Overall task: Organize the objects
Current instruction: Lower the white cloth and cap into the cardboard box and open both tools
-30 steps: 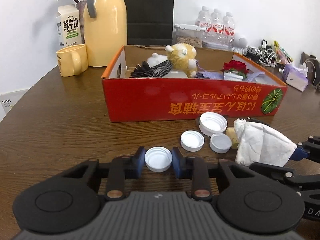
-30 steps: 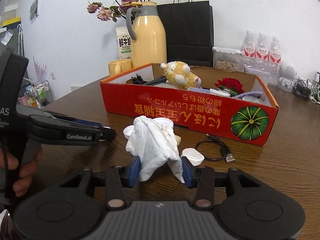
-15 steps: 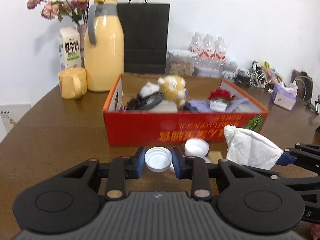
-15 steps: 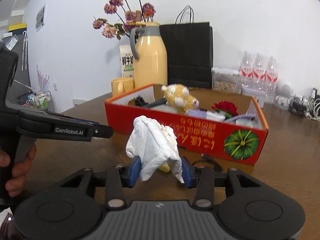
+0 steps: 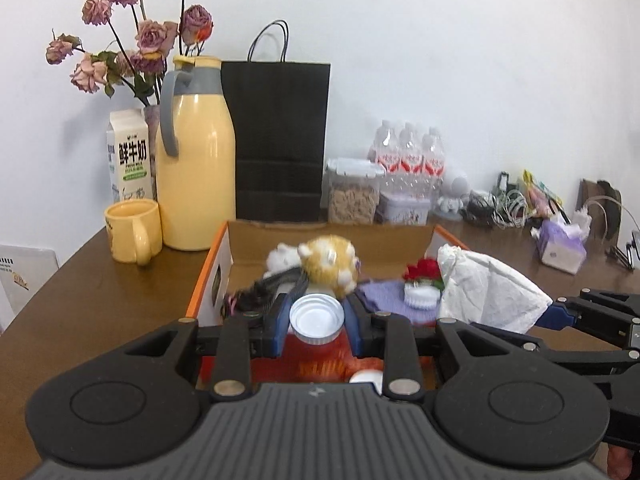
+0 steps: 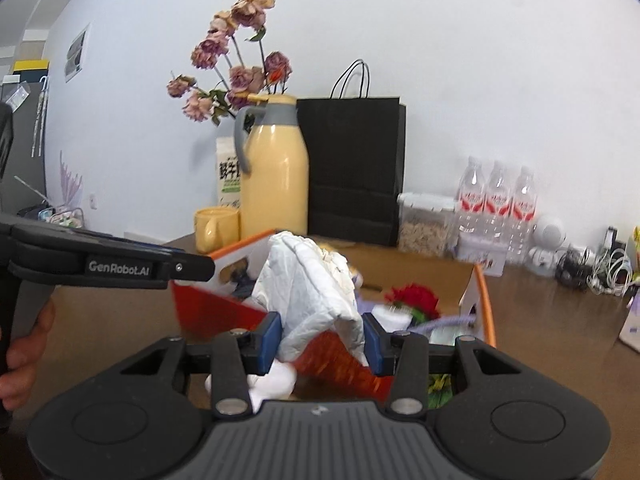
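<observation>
Left claw [image 5: 317,329]: nearly closed, its blue pads clamped on a white bottle cap [image 5: 317,319], low in the middle of the left wrist view, in front of the red box [image 5: 212,276].
Right claw [image 6: 322,338]: partly closed on a crumpled white tissue [image 6: 310,296], centre of the right wrist view; the tissue stands up between the pads.
Red box: open on the brown worktop [image 5: 100,292], centre of frame; inside are a yellow plush toy [image 5: 330,262], a dark cable, a red rose and purple cloth.
Loose caps [image 6: 272,380]: white, on the worktop below the right claw.
Upper left: yellow jug [image 5: 196,160], yellow mug [image 5: 134,232], milk carton, dried flowers.
Behind box: black paper bag [image 5: 280,140].
</observation>
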